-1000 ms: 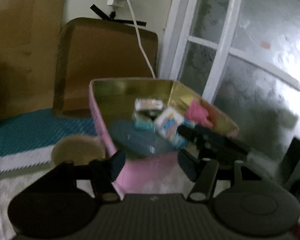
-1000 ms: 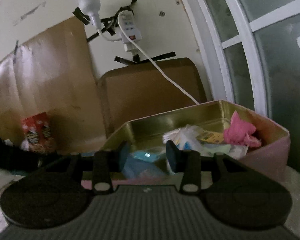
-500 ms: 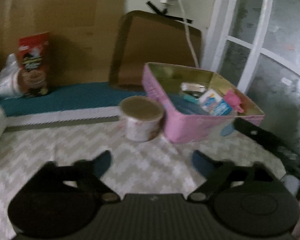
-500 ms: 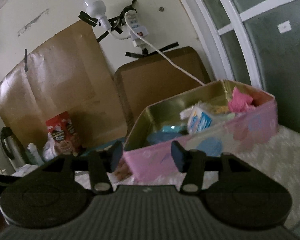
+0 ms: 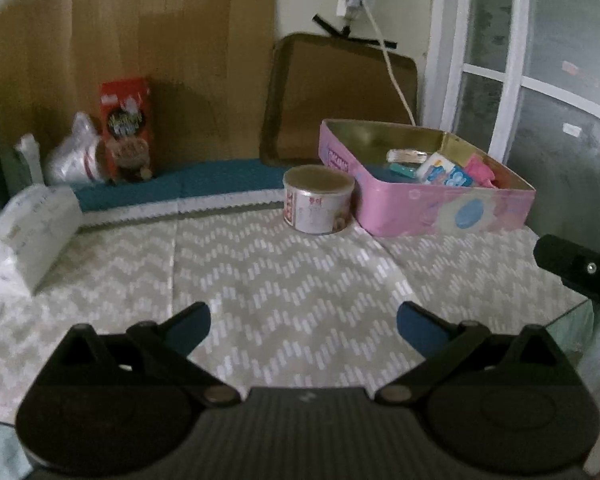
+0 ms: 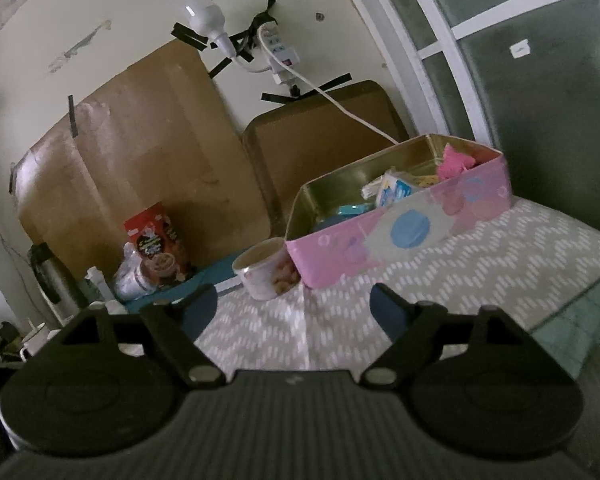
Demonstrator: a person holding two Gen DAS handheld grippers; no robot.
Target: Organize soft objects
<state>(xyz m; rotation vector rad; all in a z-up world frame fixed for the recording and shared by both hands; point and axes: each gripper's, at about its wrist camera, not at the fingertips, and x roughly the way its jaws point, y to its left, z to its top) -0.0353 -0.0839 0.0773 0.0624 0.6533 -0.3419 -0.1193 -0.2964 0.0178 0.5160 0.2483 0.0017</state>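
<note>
Pulled back from over the pink tin (image 5: pixel 440 212) within the last second. Left gripper (image 5: pixel 303 322) and right gripper (image 6: pixel 293 306) both spread wide, holding nothing, hovering over the chevron cloth (image 5: pixel 284 276). Soft packets (image 5: pixel 446 170) lay inside the tin, far right beside the round can (image 5: pixel 318 204). Probably deposit finished.

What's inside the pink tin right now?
The pink tin holds a pink soft item, a blue-and-white packet, a teal piece and a clear wrapper. Its near wall hides the floor.
</note>
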